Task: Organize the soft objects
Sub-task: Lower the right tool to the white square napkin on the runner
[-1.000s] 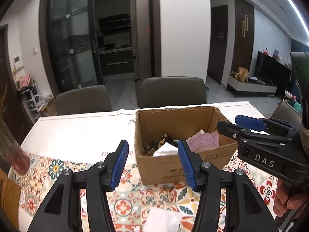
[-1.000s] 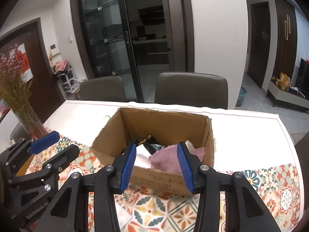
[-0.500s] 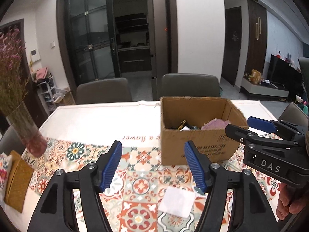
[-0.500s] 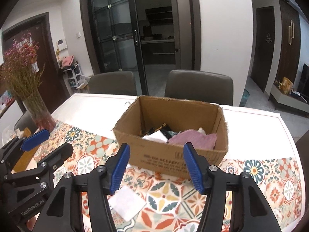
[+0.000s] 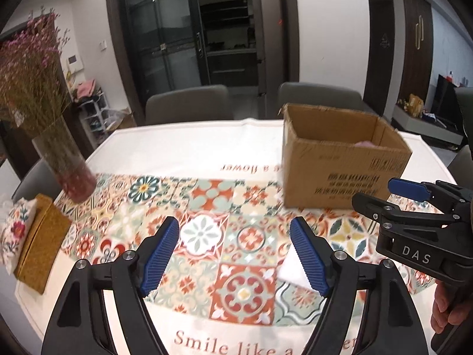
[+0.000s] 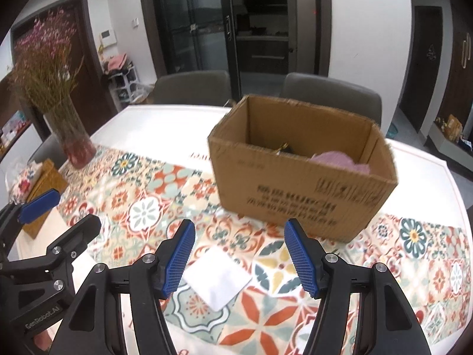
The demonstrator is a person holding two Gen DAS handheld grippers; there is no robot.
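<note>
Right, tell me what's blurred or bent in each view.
Left wrist view: vase and cloth smeared by motion, gripper sharp, door frames bowed by the fisheye. Right wrist view: box print smeared, dark corners.

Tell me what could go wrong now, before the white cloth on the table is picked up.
The white cloth lies flat on the tablecloth, so the open right gripper might pinch both together. The left gripper, also open and empty, sits close beside it and they may collide. A wide sweep could knock the vase.
</note>
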